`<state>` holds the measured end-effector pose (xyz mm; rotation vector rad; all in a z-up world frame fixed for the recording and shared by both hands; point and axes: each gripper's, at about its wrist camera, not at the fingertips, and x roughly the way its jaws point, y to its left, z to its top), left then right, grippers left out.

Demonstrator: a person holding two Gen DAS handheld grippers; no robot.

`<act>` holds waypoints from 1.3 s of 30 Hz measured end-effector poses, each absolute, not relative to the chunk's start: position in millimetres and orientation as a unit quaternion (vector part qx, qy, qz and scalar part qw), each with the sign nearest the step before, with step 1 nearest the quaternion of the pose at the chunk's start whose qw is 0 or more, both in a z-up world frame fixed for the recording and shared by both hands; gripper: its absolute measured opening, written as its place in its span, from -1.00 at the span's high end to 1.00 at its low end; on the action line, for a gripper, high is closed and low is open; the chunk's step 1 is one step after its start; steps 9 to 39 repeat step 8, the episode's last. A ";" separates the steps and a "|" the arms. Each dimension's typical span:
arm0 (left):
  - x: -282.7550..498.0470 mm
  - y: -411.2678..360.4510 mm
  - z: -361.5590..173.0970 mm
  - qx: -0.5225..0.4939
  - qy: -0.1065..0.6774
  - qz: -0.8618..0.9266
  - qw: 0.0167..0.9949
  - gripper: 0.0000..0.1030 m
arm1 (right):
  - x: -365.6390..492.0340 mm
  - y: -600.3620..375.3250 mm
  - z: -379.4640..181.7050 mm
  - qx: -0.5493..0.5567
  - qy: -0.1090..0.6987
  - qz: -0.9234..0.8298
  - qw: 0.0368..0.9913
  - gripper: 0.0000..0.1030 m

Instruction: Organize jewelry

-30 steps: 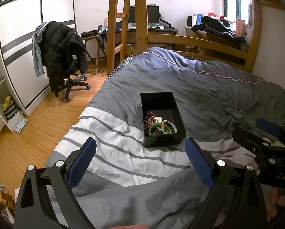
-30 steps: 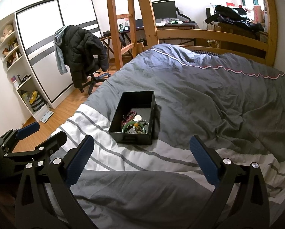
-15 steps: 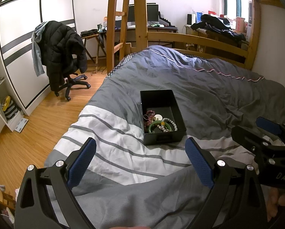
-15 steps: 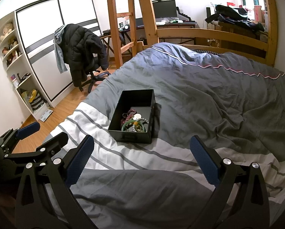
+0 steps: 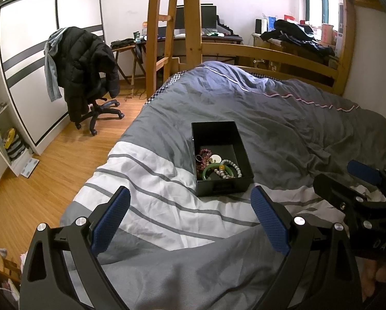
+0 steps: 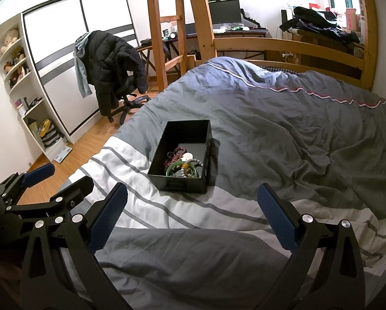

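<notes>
Jewelry (image 5: 215, 166) heaped at near end of black box (image 5: 240, 152), on duvet (image 5: 154, 196), 12 o'clock of both tongs. Left gripper (image 5: 190, 218) and right gripper (image 6: 191, 213) spread wide, empty. Risks: soft bedding lets box tip; tangled beads drag neighbours out.
</notes>
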<state>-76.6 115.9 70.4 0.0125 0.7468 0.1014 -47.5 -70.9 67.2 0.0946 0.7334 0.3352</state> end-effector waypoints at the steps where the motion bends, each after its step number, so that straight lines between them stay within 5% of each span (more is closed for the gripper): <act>1: -75.8 115.5 70.6 0.007 0.365 0.051 0.930 -0.80 | -47.6 -71.0 66.8 0.046 0.357 0.163 0.919 -0.93; 39: -74.3 115.8 70.0 0.003 0.368 0.056 0.928 -0.80 | -52.1 -67.9 58.5 0.044 0.361 0.165 0.917 -0.93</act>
